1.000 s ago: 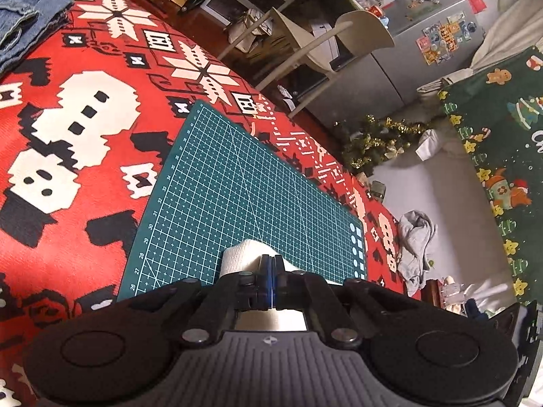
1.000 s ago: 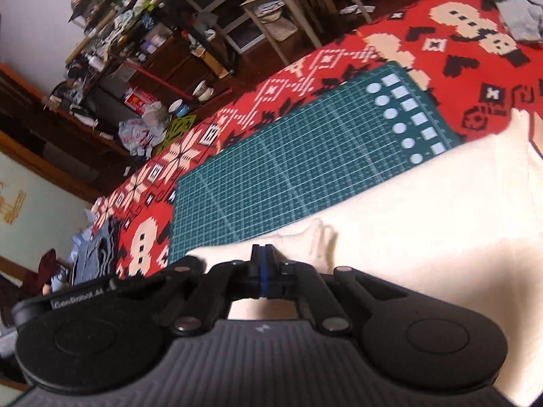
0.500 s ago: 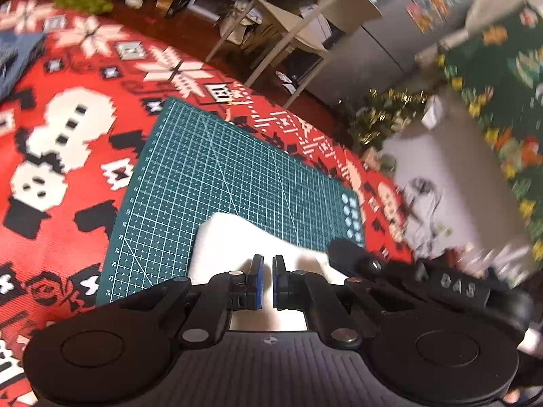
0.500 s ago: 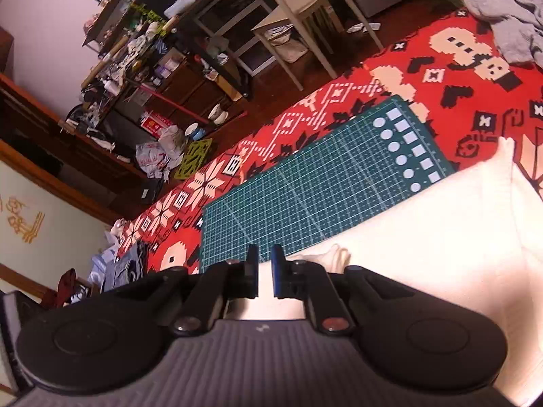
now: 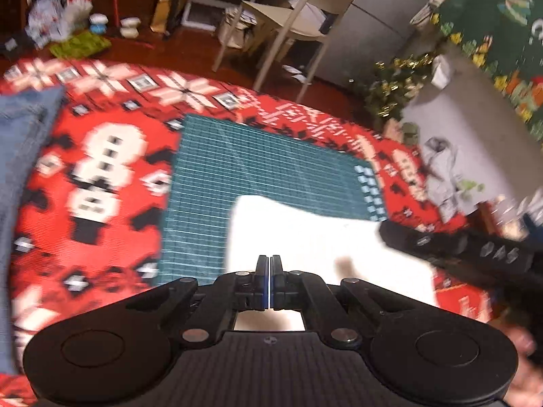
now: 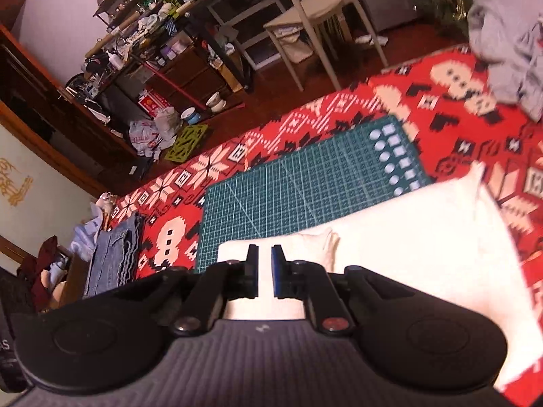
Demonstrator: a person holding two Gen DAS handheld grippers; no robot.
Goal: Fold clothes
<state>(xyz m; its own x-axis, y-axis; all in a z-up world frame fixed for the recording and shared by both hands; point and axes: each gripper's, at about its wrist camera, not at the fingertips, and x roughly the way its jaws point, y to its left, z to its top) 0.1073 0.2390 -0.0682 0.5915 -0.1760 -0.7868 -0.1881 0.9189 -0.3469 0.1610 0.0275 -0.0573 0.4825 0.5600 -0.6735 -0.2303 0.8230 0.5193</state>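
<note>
- The left gripper [image 5: 270, 281] is seen nearest in its own view, its black fingers [image 5: 261, 281] pressed together with nothing between them, above the near part of a white garment [image 5: 315, 237].
- The right gripper [image 6: 265, 275] is seen with a narrow gap between its fingers [image 6: 251, 275]; the jaws have just been opening, and nothing is pinched in the gap, through which white cloth shows below.
- The white garment [image 6: 424, 237] is laid flat and folded, smooth and matte, partly on a cutting mat [image 6: 305, 183] and partly on the patterned cloth to the mat's right.
- The cutting mat [image 5: 244, 176] is dark green, rectangular and printed with a fine pale grid, with a row of pale circles and squares along one short edge.
- The mat is carried by a red cloth [image 5: 101, 176] with blocky white and black knit-style figures and snowflakes; whether a tabletop or a bed lies beneath cannot be told.
- A stack of folded blue denim [image 6: 115, 254] is laid at the far left of the red cloth, well apart from the mat.
- A crumpled grey garment [image 6: 509, 44] is lying at the cloth's far right.
- Beyond the cloth, a dark wooden floor, a pale chair [image 5: 298, 17] and cluttered shelves [image 6: 146, 34] are seen.
</note>
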